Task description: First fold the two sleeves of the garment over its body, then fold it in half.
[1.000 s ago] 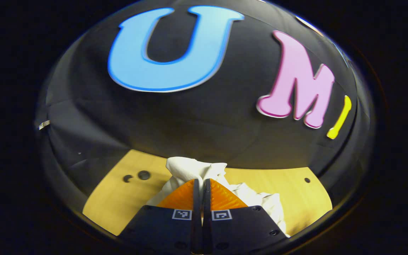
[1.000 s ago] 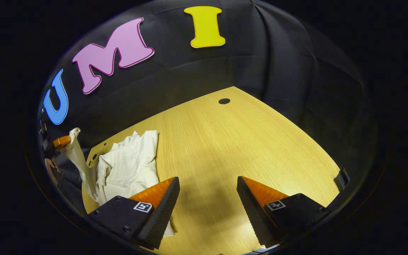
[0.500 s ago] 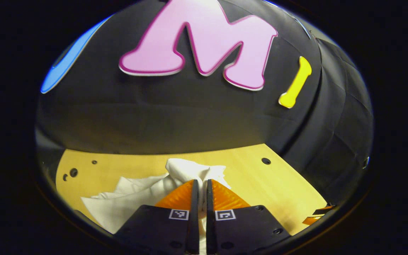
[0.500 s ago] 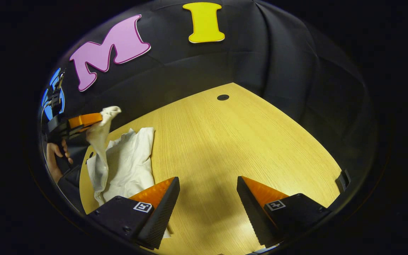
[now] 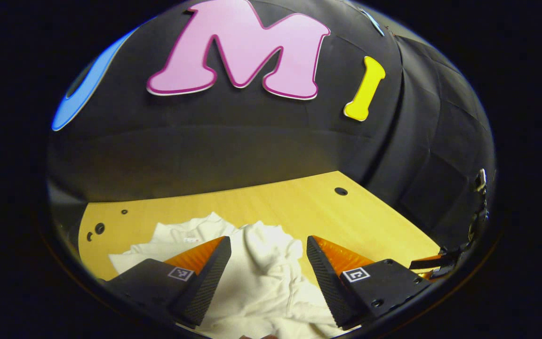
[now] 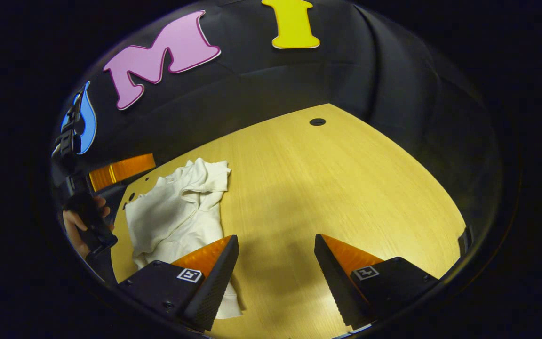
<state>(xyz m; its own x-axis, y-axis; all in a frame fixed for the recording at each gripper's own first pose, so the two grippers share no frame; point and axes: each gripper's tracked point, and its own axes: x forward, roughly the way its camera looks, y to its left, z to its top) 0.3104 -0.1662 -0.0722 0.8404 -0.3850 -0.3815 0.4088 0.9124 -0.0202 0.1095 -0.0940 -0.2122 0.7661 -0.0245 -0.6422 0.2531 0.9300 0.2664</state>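
Left gripper view first: the left tool (image 5: 267, 263) hangs just over the garment (image 5: 261, 278) with its two fingers spread wide and nothing between them, cloth showing in the gap. My guess is that's a release pose, since a sleeve (image 5: 271, 245) lies bunched in a lump on top of the body of the garment, which would fit the first sleeve fold. The white garment sits toward the tabletop's (image 5: 299, 207) near left corner, close to the small holes (image 5: 97, 229) along that edge. Its near end is cut off under the fingers, so I can't say how flat it lies there. At the right rim there's a sliver of the right tool (image 5: 433, 268), too squashed to read.

Right gripper view: the right tool (image 6: 275, 268) is also spread open and gripping nothing, hovering over bare wood, probably just waiting its turn for the other sleeve. The garment's lower edge runs behind its left-side finger (image 6: 207, 275), so that hem is hidden. The rumpled sleeve reaches toward the middle of the tabletop, and the far side of the garment is hard to make out; I think there's a collar up there, but it's pretty blurry. Off the left edge a hand (image 6: 80, 226) grips the other tool's handle.
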